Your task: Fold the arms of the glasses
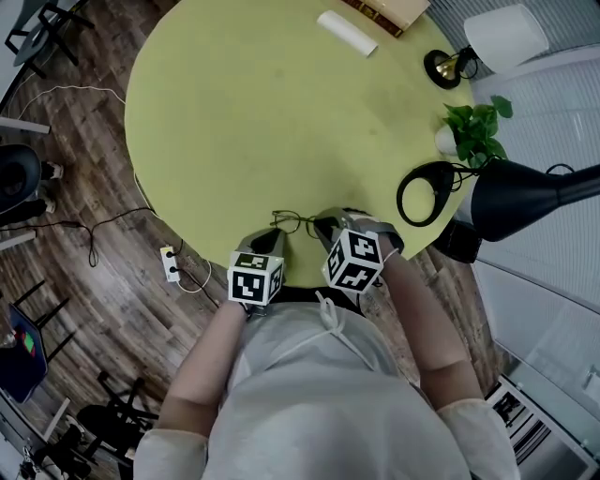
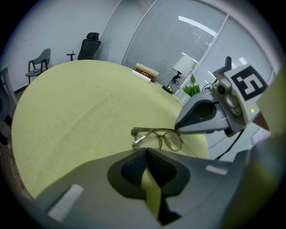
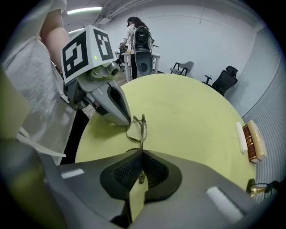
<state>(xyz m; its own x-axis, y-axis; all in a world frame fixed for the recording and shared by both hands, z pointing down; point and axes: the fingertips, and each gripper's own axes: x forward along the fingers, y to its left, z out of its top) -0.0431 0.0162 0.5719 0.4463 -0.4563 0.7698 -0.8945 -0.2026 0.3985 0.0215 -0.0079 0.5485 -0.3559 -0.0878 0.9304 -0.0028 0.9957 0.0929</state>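
Observation:
Thin metal-framed glasses (image 1: 295, 223) lie on the round yellow-green table (image 1: 244, 112) near its front edge, just ahead of both grippers. In the right gripper view the right gripper (image 3: 142, 154) is shut on one arm of the glasses (image 3: 137, 129); the arm runs back between the pads. The left gripper (image 2: 146, 151) is shut with nothing between its jaws, and the glasses (image 2: 158, 137) lie just beyond its tips. Seen from the right gripper view, the left gripper's tip (image 3: 119, 107) rests against the far end of the frame. In the head view, the left gripper (image 1: 267, 246) and right gripper (image 1: 330, 228) flank the glasses.
A white roll (image 1: 347, 34) and books (image 1: 389, 13) lie at the table's far side. A white-shaded lamp (image 1: 502, 36), a potted plant (image 1: 473, 127) and a black desk lamp (image 1: 525, 197) stand at the right. A power strip (image 1: 172, 264) lies on the floor. A person (image 3: 136, 36) stands far off.

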